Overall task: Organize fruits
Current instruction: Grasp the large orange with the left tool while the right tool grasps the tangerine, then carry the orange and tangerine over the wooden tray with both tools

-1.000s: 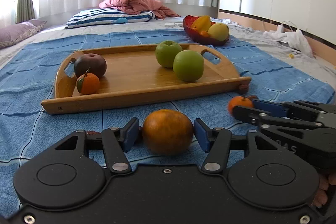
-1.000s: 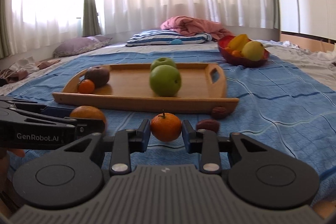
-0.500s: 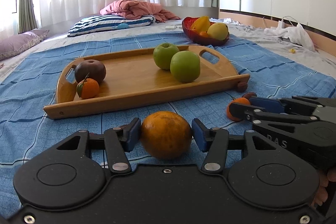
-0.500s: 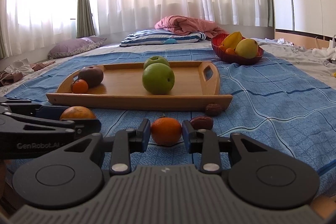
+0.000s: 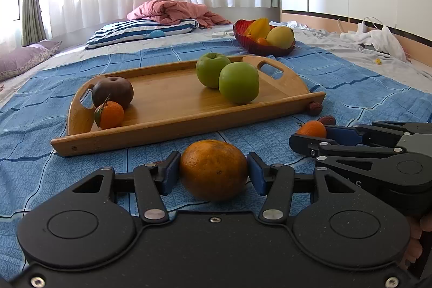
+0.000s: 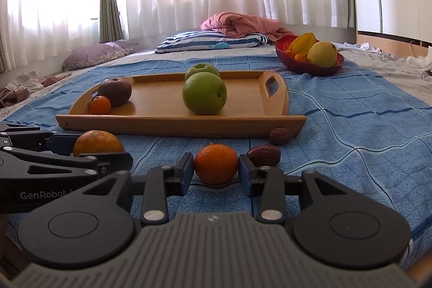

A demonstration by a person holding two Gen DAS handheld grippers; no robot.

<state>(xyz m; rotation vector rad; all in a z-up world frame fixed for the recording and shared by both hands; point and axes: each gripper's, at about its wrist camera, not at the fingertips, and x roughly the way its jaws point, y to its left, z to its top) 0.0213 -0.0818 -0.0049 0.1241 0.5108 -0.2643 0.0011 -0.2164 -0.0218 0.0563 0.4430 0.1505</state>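
Note:
My left gripper (image 5: 213, 170) is shut on a large orange (image 5: 213, 169), low over the blue blanket. My right gripper (image 6: 216, 166) is shut on a small tangerine (image 6: 216, 163). In the left wrist view the tangerine (image 5: 311, 129) and right gripper are to the right. In the right wrist view the large orange (image 6: 97, 143) is at the left. A wooden tray (image 5: 172, 96) ahead holds two green apples (image 5: 239, 82), a dark brown fruit (image 5: 112, 92) and a small tangerine (image 5: 109, 115).
Two dark dried fruits (image 6: 264, 155) lie on the blanket by the tray's near right corner. A red bowl (image 5: 259, 43) with yellow fruit stands behind the tray. Pillows and a pink quilt (image 5: 172, 11) lie at the back.
Both grippers have closed onto their fruits and lifted slightly. The views have tilted up a little.

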